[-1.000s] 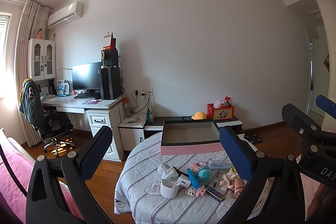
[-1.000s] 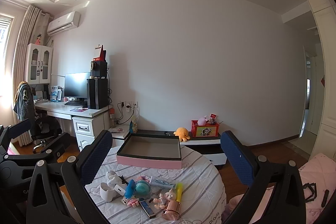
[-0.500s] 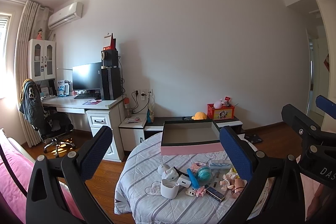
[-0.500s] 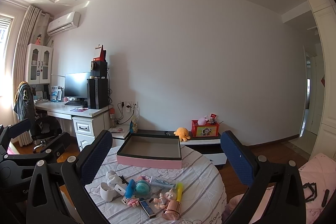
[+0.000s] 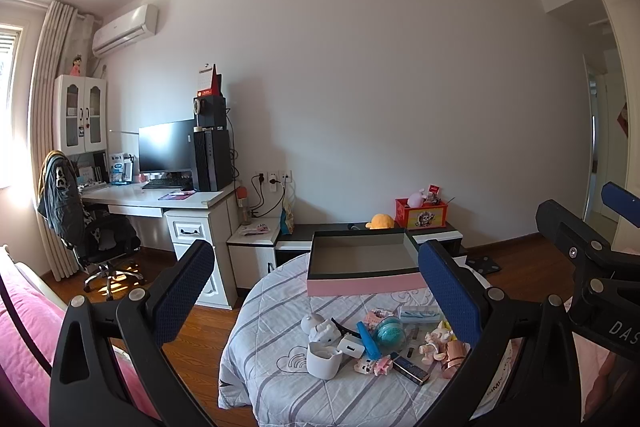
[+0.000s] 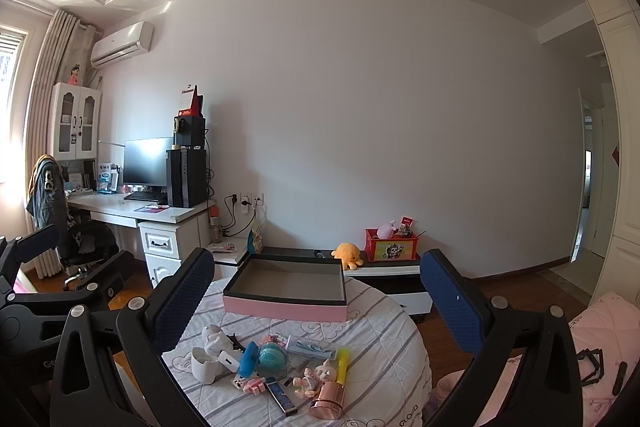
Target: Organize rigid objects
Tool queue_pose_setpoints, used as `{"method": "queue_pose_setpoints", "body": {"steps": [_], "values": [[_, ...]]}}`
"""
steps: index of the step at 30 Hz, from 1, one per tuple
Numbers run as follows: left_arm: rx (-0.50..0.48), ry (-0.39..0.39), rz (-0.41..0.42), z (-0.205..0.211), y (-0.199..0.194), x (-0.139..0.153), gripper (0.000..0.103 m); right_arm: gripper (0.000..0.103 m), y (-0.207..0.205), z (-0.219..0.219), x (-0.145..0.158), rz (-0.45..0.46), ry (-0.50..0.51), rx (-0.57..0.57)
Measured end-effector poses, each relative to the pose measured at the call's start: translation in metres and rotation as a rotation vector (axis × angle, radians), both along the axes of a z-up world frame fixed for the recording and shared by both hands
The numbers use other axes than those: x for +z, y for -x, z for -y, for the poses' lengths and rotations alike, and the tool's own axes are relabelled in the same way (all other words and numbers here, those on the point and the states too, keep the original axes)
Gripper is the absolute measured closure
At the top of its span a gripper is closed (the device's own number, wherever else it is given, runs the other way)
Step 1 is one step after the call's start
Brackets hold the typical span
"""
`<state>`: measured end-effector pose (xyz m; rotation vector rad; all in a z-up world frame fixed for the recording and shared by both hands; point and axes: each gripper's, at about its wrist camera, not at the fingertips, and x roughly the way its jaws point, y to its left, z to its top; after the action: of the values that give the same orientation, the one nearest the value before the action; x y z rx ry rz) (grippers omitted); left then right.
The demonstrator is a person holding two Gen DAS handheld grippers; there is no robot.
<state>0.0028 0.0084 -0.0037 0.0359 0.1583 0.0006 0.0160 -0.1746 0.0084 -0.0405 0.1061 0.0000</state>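
- I am looking at a bedroom: a plain pale wall on the far side, an air conditioner [image 6: 122, 44] high on the left, a wood floor below.
- The round desk [image 6: 380, 355] under my grippers wears a white cloth with grey stripes.
- A white computer desk [image 5: 160, 201] with a dark monitor [image 5: 166, 147] stands far left, an office chair [image 5: 92, 235] beside it.
- A low cabinet [image 6: 392, 275] along the far wall carries an orange plush toy [image 6: 348, 254] and a red box [image 6: 390, 250].
- The pink tray [image 6: 286, 289], shallow with a dark rim and bare grey inside, sits on the far half of the round desk.
- The small objects [image 6: 276, 367] lie in a loose cluster on the near half, apart from the tray: a white cup [image 6: 204, 365], a teal ball [image 6: 273, 359], a blue piece, a yellow stick, a rose-gold cylinder [image 6: 330, 401].
- My left gripper [image 5: 316, 291] is spread wide with nothing between its blue pads.
- My right gripper [image 6: 316, 297] is likewise spread and holds nothing.
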Motion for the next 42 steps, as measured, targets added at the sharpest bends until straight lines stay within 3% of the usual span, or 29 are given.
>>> {"method": "queue_pose_setpoints", "body": {"steps": [42], "values": [[-0.007, -0.006, -0.016, 0.0014, -0.007, -0.0016, 0.0, 0.0, -0.0059, 0.0016, -0.0064, -0.018, 0.0, 0.015]]}}
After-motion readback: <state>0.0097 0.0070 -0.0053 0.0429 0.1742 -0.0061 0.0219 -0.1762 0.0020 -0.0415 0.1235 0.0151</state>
